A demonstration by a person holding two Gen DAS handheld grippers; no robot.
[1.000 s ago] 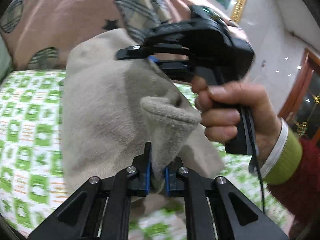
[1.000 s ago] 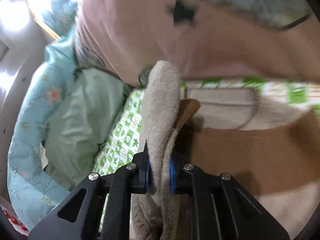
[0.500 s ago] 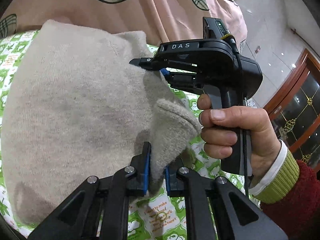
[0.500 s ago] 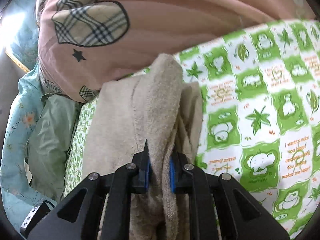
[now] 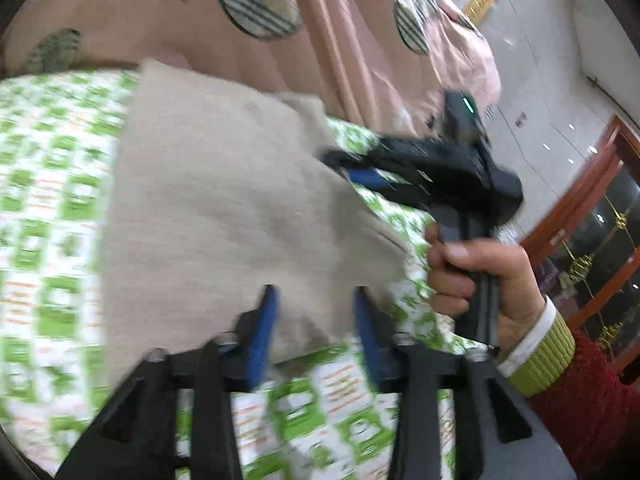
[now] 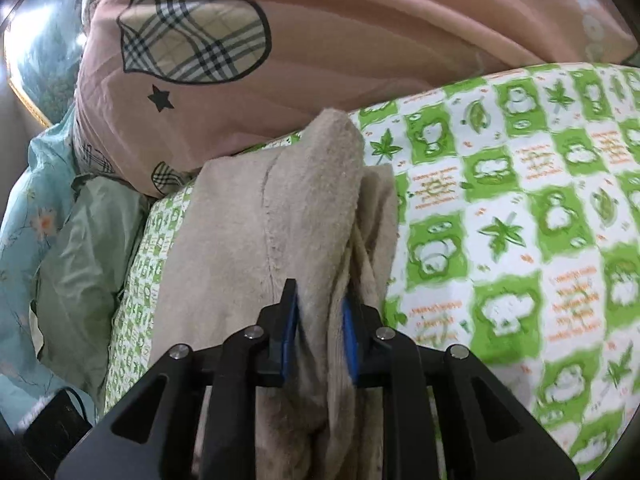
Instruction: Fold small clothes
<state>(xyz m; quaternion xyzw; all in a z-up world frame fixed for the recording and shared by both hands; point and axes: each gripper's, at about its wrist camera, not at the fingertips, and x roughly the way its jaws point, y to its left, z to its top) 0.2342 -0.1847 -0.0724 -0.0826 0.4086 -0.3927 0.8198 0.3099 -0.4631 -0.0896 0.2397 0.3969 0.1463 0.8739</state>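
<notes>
While the left gripper [image 5: 314, 322] holds its blue-padded jaws spread apart, the near edge of the beige knitted garment [image 5: 224, 208] lies between them without being pinched, its cloth resting on the green-and-white printed bedsheet [image 5: 52, 240]. That view is blurred, so finer detail of the hem cannot be made out. Just right of the left gripper, the person's right hand [image 5: 476, 276], in a red sleeve with a yellow-green cuff, grips the handle of the right gripper [image 5: 344, 166], whose fingers reach the right edge of the garment. Seen from the right wrist camera, the right gripper [image 6: 318, 330] is clamped on a bunched fold of the garment [image 6: 256, 248], the thick fabric squeezed between its two blue pads and rising beyond them in a rounded ridge. To the left of that ridge the garment spreads flat over the bedsheet [image 6: 520, 216], and to the right a narrower layer of it lies beside the bare printed sheet. Beyond the garment, along the far edge of the bed, a pink quilt [image 6: 360, 32] with plaid patches and black stars is heaped up, touching the garment's far end. At the far left lie a pale green pillow [image 6: 80, 248] and a light blue floral cover [image 6: 24, 216].
</notes>
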